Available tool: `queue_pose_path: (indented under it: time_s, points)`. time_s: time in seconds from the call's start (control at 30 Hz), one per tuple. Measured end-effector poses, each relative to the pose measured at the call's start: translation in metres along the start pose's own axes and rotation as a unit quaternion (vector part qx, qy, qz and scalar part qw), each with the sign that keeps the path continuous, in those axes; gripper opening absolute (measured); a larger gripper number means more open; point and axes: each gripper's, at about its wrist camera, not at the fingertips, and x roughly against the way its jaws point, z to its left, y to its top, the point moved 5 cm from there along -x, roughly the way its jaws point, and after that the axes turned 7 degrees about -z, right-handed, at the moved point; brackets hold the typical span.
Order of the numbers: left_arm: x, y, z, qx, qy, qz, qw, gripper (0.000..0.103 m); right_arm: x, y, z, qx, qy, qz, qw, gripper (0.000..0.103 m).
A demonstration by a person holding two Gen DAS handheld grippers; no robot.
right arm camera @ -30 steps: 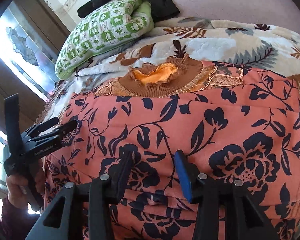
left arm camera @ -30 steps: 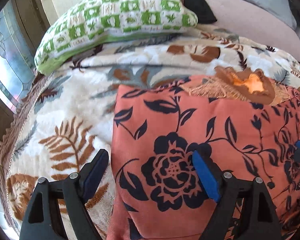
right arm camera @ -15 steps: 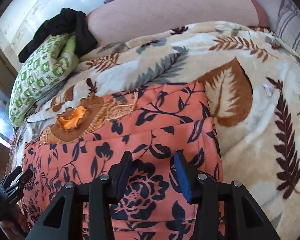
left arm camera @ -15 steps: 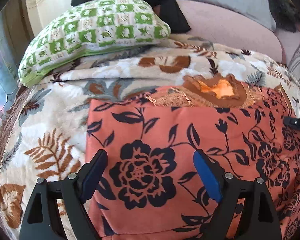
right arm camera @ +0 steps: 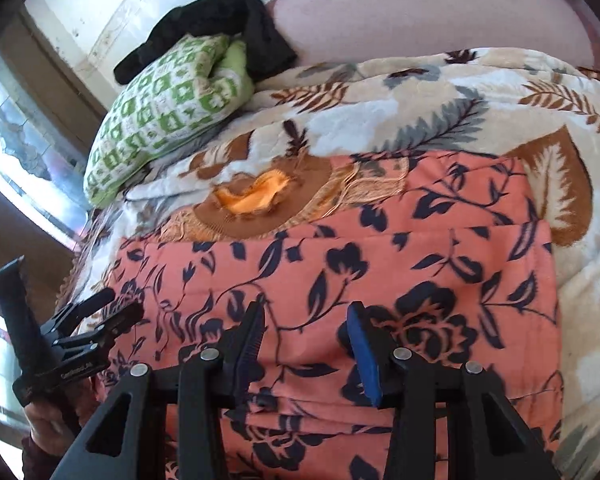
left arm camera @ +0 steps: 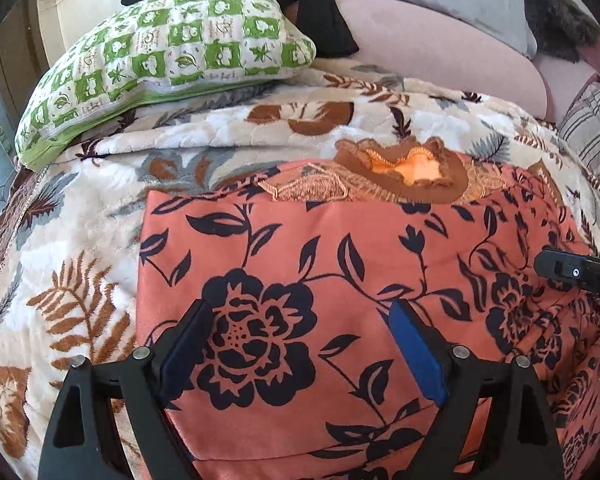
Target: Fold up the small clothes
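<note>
A salmon garment with dark navy flowers (left arm camera: 340,280) lies folded flat on a leaf-print blanket (left arm camera: 80,240). Its brown knitted collar with an orange lining (left arm camera: 412,168) shows at the far edge. My left gripper (left arm camera: 300,340) is open and empty, hovering over the garment's left part. My right gripper (right arm camera: 306,336) is open and empty over the garment's (right arm camera: 380,260) near middle. The right gripper's tip shows at the right edge of the left wrist view (left arm camera: 572,272). The left gripper shows at the lower left of the right wrist view (right arm camera: 88,328).
A green and white checked pillow (left arm camera: 172,60) lies at the blanket's far left, with black clothing (left arm camera: 300,0) behind it. A pink sofa back (left arm camera: 440,48) runs along the far side. A striped cushion (left arm camera: 592,132) sits at the right. A window (right arm camera: 20,152) is at the left.
Both grippers shifted over the garment while staying open. The right wrist view swung right, then back left. The left gripper drew back a little, so more of the garment shows.
</note>
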Motion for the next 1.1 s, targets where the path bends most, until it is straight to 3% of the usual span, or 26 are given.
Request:
queue_pose_path:
  time_s: [0.07, 0.13, 0.33, 0.47, 0.7, 0.83, 0.93, 1.1]
  points:
    - [-0.006, -0.005, -0.006, -0.028, 0.019, 0.007, 0.9994, 0.090, -0.013, -0.012, 0.007, 0.010, 0.002, 0.031, 0.999, 0.046]
    - [-0.003, -0.005, -0.010, -0.040, 0.029, -0.001, 0.9988, 0.090, -0.015, -0.015, 0.009, 0.027, -0.007, 0.027, 0.999, 0.046]
    - [0.010, 0.000, -0.028, -0.046, -0.025, -0.020, 0.9984, 0.090, -0.004, -0.011, 0.021, 0.021, 0.035, 0.012, 0.999, 0.046]
    - [-0.004, -0.012, -0.040, -0.083, -0.015, 0.011, 0.9964, 0.091, -0.018, -0.022, 0.033, 0.051, 0.027, 0.039, 0.998, 0.047]
    - [0.006, -0.007, -0.032, -0.051, -0.019, -0.003, 0.9985, 0.091, -0.007, -0.017, 0.030, 0.031, 0.042, 0.027, 0.998, 0.047]
    - [0.004, -0.017, -0.037, -0.052, -0.025, 0.018, 0.9981, 0.091, -0.016, -0.031, 0.035, 0.063, 0.026, 0.057, 0.996, 0.047]
    - [0.010, -0.021, -0.042, -0.075, -0.009, 0.005, 0.9971, 0.091, -0.007, -0.035, 0.037, 0.063, 0.017, 0.049, 0.997, 0.047]
    - [0.043, -0.033, -0.019, -0.019, -0.032, -0.004, 0.9993, 0.091, 0.038, -0.036, 0.019, 0.011, 0.013, 0.009, 1.000, 0.047]
